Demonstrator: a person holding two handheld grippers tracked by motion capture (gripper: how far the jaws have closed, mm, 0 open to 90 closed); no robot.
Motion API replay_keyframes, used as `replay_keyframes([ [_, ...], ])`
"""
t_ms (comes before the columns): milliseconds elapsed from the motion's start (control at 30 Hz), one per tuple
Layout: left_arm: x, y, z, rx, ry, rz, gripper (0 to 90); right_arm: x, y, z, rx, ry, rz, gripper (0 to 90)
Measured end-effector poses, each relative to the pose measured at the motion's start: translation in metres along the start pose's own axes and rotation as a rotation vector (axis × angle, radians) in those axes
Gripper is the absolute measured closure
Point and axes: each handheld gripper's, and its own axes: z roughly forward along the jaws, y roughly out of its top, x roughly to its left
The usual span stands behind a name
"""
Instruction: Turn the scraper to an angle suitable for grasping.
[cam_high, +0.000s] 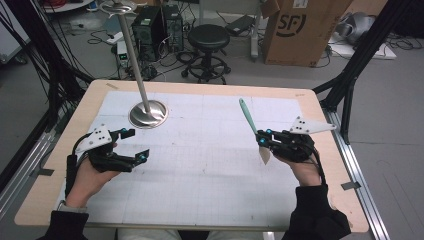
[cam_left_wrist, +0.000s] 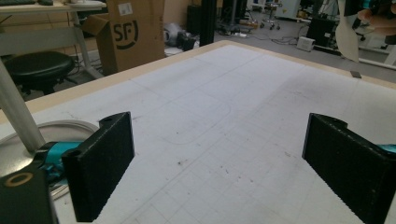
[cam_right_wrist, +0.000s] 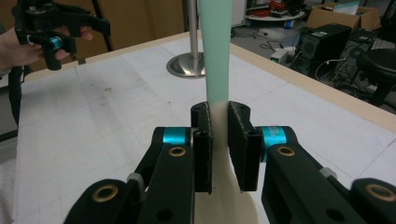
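Note:
A spatula (cam_high: 247, 115) with a pale green handle and a cream blade is clamped in my right gripper (cam_high: 263, 141) above the right half of the white mat (cam_high: 205, 170). Handle pointing up and away, blade hanging below the jaws. In the right gripper view the jaws press on the spatula (cam_right_wrist: 215, 51) where handle meets blade, my right gripper (cam_right_wrist: 219, 144) shut on it. My left gripper (cam_high: 136, 144) hovers over the mat's left side, open and with nothing in it; the left gripper view shows its jaws (cam_left_wrist: 224, 163) wide apart.
A metal stand (cam_high: 148, 114) with a round base and a tall pole stands at the back left of the mat, close beyond my left gripper. Past the table are a black stool (cam_high: 209, 37), computer towers (cam_high: 155, 27) and a cardboard box (cam_high: 300, 30).

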Motion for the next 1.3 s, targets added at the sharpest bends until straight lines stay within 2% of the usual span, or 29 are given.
replay_keyframes([
  [300, -0.004, 0.001, 0.004, 0.005, -0.002, 0.0, 9.6, 0.004, 0.012, -0.002, -0.057, 0.013, -0.02, 80.1],
  [633, -0.013, 0.003, 0.013, 0.019, -0.019, 0.023, 9.6, 0.004, 0.01, -0.018, -0.096, -0.012, -0.019, 80.1],
  [933, -0.004, 0.006, 0.012, 0.001, -0.014, 0.014, 9.6, 0.005, 0.006, -0.016, -0.07, -0.031, -0.01, 80.2],
  [1167, 0.006, 0.005, 0.015, 0.0, -0.022, -0.018, 9.5, 0.01, 0.001, -0.009, -0.032, -0.05, 0.007, 80.2],
  [1300, 0.005, 0.006, 0.014, 0.002, -0.025, -0.024, 9.6, 0.013, 0.004, -0.006, -0.022, -0.069, 0.003, 80.2],
])
